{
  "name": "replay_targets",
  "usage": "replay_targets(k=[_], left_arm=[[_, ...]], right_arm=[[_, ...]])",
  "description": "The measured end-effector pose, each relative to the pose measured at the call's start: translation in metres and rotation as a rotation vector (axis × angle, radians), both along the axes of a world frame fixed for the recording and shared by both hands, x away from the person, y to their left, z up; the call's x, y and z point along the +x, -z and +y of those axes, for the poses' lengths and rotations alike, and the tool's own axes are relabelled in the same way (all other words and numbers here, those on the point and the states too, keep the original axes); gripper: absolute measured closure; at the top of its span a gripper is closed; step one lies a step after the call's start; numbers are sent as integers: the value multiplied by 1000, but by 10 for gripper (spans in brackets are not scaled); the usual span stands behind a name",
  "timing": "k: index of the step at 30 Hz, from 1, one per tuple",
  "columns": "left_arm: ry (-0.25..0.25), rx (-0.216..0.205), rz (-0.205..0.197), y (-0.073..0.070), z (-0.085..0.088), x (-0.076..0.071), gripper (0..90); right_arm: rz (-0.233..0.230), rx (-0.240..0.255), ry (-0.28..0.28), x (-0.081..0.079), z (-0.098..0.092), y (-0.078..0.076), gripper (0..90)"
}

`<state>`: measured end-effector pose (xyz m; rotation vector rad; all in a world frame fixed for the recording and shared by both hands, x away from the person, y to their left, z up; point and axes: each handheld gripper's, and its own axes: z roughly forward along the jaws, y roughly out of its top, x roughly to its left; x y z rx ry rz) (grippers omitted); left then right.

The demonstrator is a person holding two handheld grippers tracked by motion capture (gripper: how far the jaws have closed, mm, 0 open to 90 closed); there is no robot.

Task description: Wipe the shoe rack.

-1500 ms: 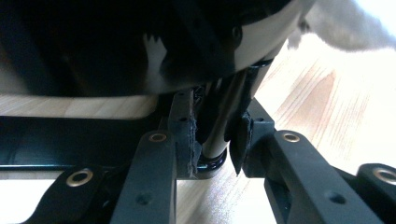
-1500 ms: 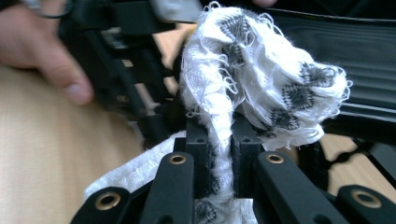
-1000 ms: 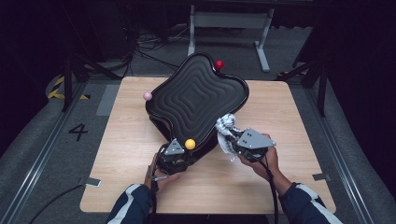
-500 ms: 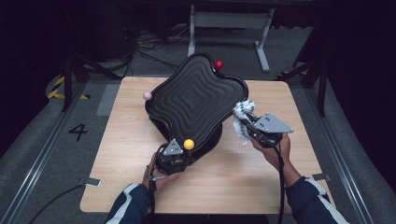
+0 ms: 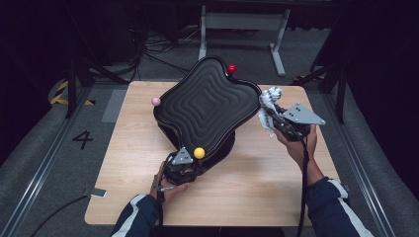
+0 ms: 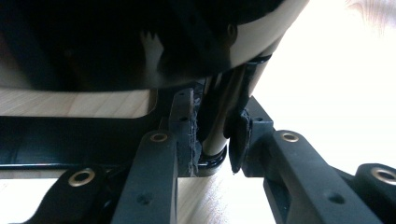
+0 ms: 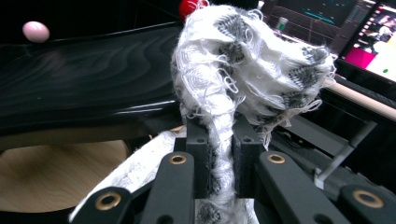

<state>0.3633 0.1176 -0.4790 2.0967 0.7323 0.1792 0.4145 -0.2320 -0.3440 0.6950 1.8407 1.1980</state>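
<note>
1. Black, wavy-edged tray with a ridged, rippled top (image 5: 207, 111), standing on a low base in the middle of the light wooden table (image 5: 276, 192); coloured ball knobs at its corners: yellow (image 5: 199, 152), pink (image 5: 155, 101), red (image 5: 231, 68).
2. Left gripper (image 5: 183, 165) at the tray's near corner, jaws narrow and clamped on a thin dark post (image 6: 217, 126) under the rim; good as an anchor, best kept motionless during wiping.
3. Right gripper (image 5: 276, 118) at the tray's right edge, jaws pinched tight on a bunched white-and-grey frayed cloth (image 7: 243, 74), wad standing clear of the fingertips.
4. Step in hand, by judgement: wiping the tray top. Best done with the wad laid flat on the ridges, strokes following the grooves, light pressure only, so the tray does not rock on its base.
5. Edges: raised rim and red knob close to the cloth; loose threads likely to snag there.
6. Room: bare table right of the tray and near the front; metal frame (image 5: 242, 22) beyond the far edge, well apart.
</note>
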Motion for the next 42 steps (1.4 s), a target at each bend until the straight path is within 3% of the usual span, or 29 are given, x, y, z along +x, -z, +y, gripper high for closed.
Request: replay_targets(k=[7,16,19,24,38,42], left_arm=[[2,2,-3,0,-1,0,722],[9,8,-4,0,-2,1,722],[8,7,-5,0,-2,1,722],[7,7,-6,0,-2,0,723],[3,7,-11,0,-3,0,722],[4,6,-12,0,-3,0,723]], right_arm=[[-12,-67,-54,-10,16,5,811],[9,-146,-184,-26,46,15,811],[21,-183,-257,-36,63,20,811],[32,-233,-318,-47,83,27,812],[81,-306,-477,-76,122,44,810],[78,-321,-486,-80,127,47,811]])
